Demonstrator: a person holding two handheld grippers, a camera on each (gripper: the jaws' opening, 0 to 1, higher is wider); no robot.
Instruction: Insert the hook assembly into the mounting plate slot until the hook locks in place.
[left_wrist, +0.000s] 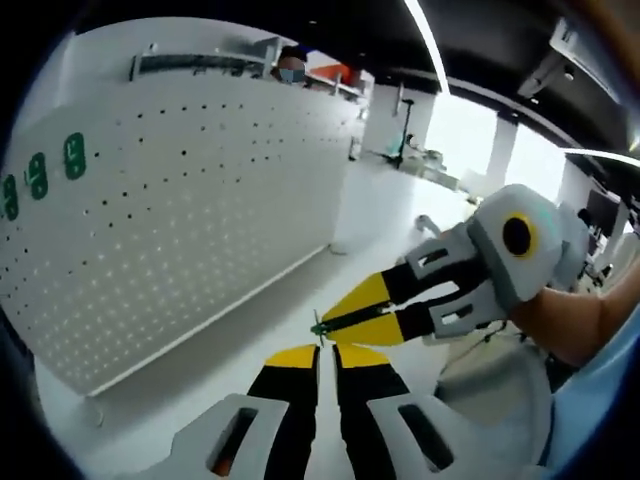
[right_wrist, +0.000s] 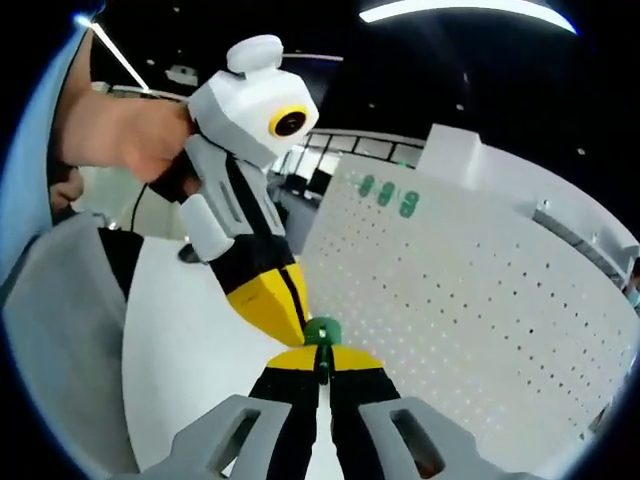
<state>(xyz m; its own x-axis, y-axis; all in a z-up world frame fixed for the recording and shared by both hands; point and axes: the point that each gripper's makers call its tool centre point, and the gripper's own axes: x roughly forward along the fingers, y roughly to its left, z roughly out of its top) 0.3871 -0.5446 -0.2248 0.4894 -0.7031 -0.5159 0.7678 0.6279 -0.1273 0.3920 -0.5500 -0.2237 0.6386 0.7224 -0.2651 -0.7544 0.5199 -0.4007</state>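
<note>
White pegboard (left_wrist: 180, 210) stands off at ten o'clock of the left gripper (left_wrist: 327, 348), bare tabletop (left_wrist: 250, 340) between. Both grippers (tips meeting) pinch the small green hook (right_wrist: 321, 333); the right gripper (right_wrist: 322, 352) is clamped on it too.

Readable text: none in either view.
Pegboard (left_wrist: 190, 210): plain white panel with rows of holes; no lettering or numbers on it.
Green pieces on the pegboard (left_wrist: 74, 156): three small green shapes, too small and blurred to tell whether they bear any marking.
Grippers: yellow, black and white surfaces carry no brand or label that can be made out.
Background room: no sign or poster legible.
</note>
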